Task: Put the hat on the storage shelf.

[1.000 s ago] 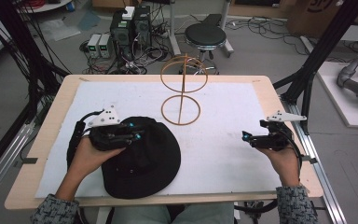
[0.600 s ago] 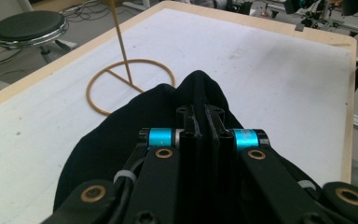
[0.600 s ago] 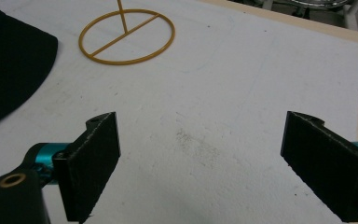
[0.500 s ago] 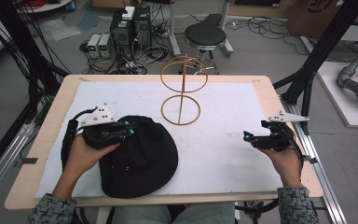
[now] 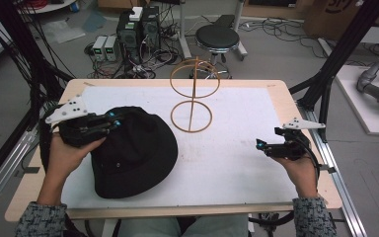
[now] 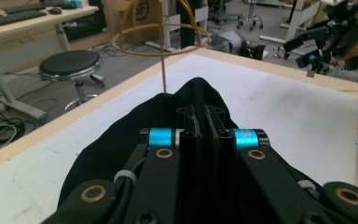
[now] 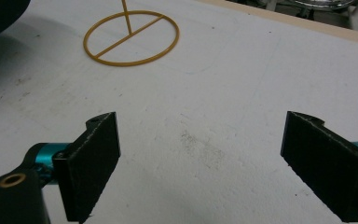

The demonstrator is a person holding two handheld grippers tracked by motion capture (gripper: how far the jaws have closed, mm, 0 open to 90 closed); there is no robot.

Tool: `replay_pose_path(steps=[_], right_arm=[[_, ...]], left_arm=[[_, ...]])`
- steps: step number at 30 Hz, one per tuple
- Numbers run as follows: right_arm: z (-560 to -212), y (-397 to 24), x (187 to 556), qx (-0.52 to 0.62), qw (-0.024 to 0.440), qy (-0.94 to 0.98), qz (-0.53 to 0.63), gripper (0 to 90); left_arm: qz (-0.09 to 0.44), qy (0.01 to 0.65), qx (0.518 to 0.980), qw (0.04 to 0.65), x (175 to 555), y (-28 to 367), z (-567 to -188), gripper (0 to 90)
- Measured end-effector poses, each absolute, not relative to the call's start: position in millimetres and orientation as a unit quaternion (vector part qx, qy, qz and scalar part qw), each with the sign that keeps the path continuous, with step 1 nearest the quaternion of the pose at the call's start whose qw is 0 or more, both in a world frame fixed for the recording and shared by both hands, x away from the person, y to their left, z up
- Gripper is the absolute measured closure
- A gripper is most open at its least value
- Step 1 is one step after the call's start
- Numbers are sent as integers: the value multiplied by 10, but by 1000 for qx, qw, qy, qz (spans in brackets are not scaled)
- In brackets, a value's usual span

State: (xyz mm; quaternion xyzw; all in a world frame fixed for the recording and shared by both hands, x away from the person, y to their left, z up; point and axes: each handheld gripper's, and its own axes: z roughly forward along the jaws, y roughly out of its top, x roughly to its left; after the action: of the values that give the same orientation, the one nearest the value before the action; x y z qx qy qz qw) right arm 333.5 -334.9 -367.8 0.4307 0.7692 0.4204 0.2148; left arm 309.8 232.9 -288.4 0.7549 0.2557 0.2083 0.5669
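A black brimmed hat [image 5: 133, 155] lies on the left half of the white table top [image 5: 237, 148]; its far side is lifted. My left gripper [image 5: 112, 121] is shut on the hat's brim, and in the left gripper view a fold of black cloth [image 6: 200, 100] is pinched between the closed jaws [image 6: 204, 126]. A gold wire stand [image 5: 193, 101] with a ring base and a ring top rises at the table's middle back. My right gripper [image 5: 262, 146] hovers open over the right side, with bare table between its pads [image 7: 95, 158].
The stand's ring base [image 7: 131, 37] lies ahead and left of the right gripper. A round stool [image 5: 218, 37], computer boxes [image 5: 138, 24] and cables stand on the floor beyond the table. Black frame posts [image 5: 335, 59] flank the table's right side.
My left gripper has risen and moved toward the back with the hat's brim in it, lifting that side of the hat. The right gripper has stayed put.
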Motion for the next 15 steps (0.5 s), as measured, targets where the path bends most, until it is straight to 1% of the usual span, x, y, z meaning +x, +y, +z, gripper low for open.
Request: replay_pose_path(steps=[9,15], right_arm=[[-3678,-3373,3353,429,217,767,424,115],[-3678,-3359,3361,430,214,768,423,115]], left_arm=[[223,270,745,568,3241,2550,-2687,850],[247,271,741,563,3298,2623,-2462,850]])
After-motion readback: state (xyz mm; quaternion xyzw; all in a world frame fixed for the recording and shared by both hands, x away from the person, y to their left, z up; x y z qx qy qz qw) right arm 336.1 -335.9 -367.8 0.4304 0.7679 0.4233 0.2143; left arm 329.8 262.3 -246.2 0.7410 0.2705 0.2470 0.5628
